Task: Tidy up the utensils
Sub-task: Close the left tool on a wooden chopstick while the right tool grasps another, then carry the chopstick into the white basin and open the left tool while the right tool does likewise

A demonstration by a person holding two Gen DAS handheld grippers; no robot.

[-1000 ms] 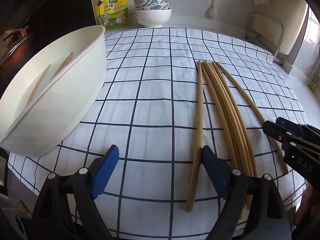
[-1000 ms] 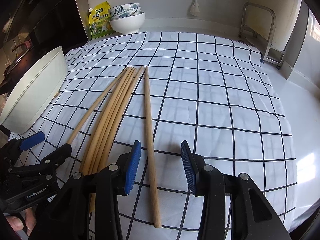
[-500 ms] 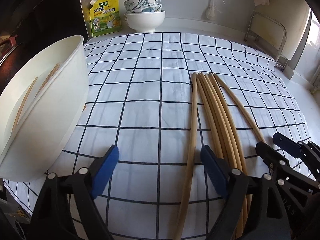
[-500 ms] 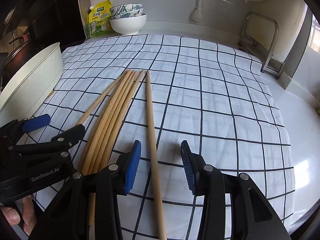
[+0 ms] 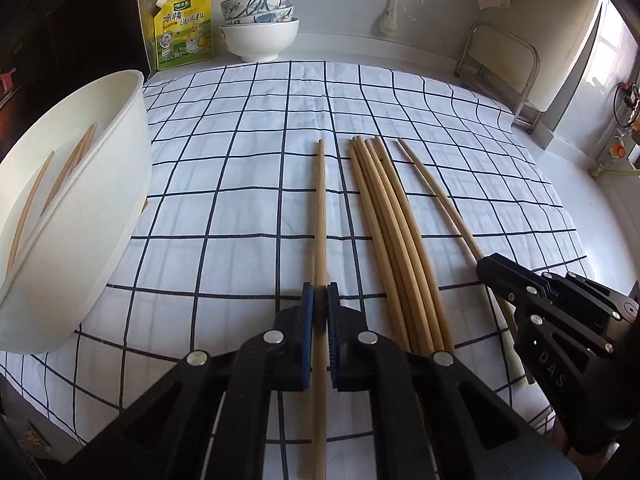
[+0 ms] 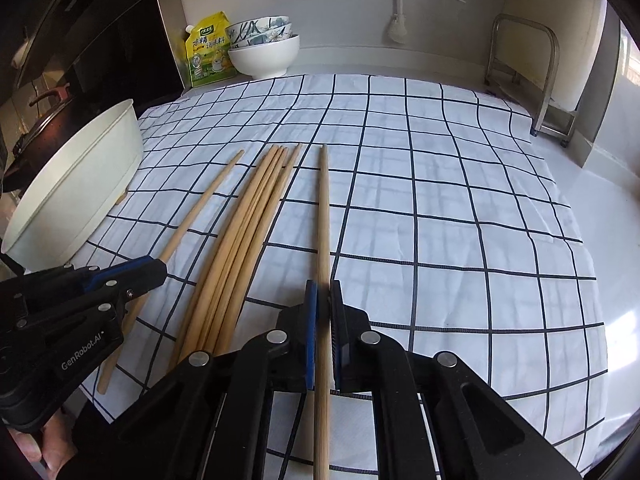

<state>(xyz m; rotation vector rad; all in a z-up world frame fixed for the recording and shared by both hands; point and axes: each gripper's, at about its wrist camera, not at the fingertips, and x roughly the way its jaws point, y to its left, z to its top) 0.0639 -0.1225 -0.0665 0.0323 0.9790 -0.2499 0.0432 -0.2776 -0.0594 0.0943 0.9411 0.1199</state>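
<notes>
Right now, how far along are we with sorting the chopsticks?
Done: a few chopsticks already lie in the white tub. In hand: the left claw is shut on the leftmost chopstick, the right claw on the rightmost chopstick. Left: the bundle between them, on the checked cloth.

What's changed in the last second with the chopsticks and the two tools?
Both tools have closed. The left tool now grips the leftmost chopstick, whose far tip has drawn apart from the bundle. The right tool now grips the rightmost chopstick. The bundle, the white tub and the stacked bowls stayed where they were.
</notes>
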